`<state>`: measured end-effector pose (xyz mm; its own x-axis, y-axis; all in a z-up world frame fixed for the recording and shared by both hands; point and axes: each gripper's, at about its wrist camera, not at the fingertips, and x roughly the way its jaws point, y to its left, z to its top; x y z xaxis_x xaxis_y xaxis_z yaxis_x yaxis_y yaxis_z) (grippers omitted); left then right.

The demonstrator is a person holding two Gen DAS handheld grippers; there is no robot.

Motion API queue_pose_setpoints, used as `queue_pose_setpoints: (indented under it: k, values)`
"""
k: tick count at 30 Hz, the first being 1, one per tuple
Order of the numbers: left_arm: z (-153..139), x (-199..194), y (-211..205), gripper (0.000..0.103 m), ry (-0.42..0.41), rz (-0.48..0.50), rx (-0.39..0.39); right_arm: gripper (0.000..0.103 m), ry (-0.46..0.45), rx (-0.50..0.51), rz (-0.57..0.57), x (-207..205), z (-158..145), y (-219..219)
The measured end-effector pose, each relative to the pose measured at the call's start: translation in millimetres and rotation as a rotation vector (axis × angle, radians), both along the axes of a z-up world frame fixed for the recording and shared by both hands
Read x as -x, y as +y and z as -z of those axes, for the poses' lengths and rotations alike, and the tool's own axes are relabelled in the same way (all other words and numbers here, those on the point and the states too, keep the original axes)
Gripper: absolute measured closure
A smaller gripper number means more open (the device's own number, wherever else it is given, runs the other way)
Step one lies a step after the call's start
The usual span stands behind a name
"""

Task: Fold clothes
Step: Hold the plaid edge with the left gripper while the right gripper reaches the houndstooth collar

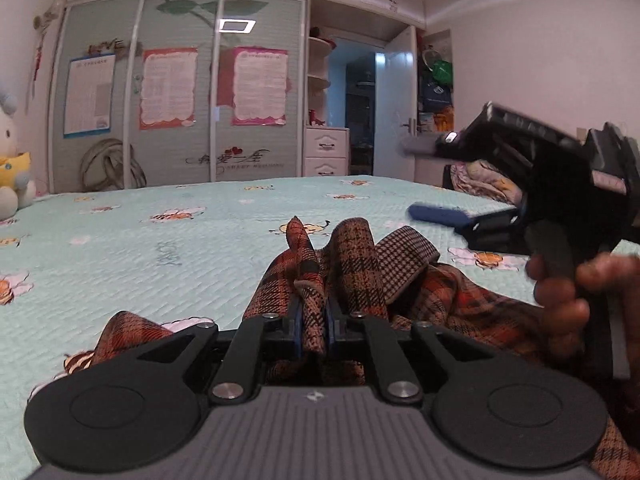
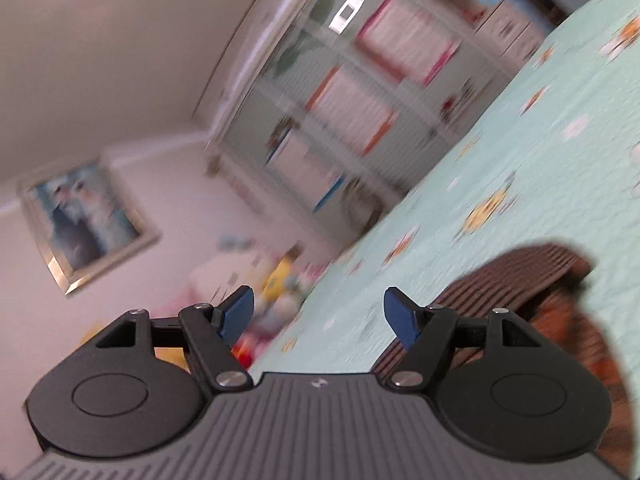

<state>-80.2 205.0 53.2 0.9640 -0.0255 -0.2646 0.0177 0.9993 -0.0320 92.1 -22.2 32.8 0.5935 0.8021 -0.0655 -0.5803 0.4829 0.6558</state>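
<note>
- Left gripper (image 1: 313, 326): jaws closed on a bunched fold of the plaid garment (image 1: 352, 264); cloth pinched between the blue pads (image 1: 296, 330).
- Garment: orange-brown plaid w/ houndstooth lining, lies crumpled on the bed (image 1: 160, 240), just ahead of the left gripper.
- Right gripper (image 2: 318, 314): jaws wide apart, nothing between them; raised above the bed, view tilted & blurred.
- Person's hand (image 1: 580, 300) grips the right gripper's handle, beside the garment.
- Wardrobe (image 1: 180, 112) beyond the bed.
</note>
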Motion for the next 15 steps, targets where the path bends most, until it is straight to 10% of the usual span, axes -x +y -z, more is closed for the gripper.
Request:
queue_pose_setpoints:
  k: [15]
  values:
    - [16.5, 1.9, 5.6, 0.093, 0.040, -0.028, 0.066, 0.030, -0.122, 0.066, -0.187, 21.6, -17.9, 14.6]
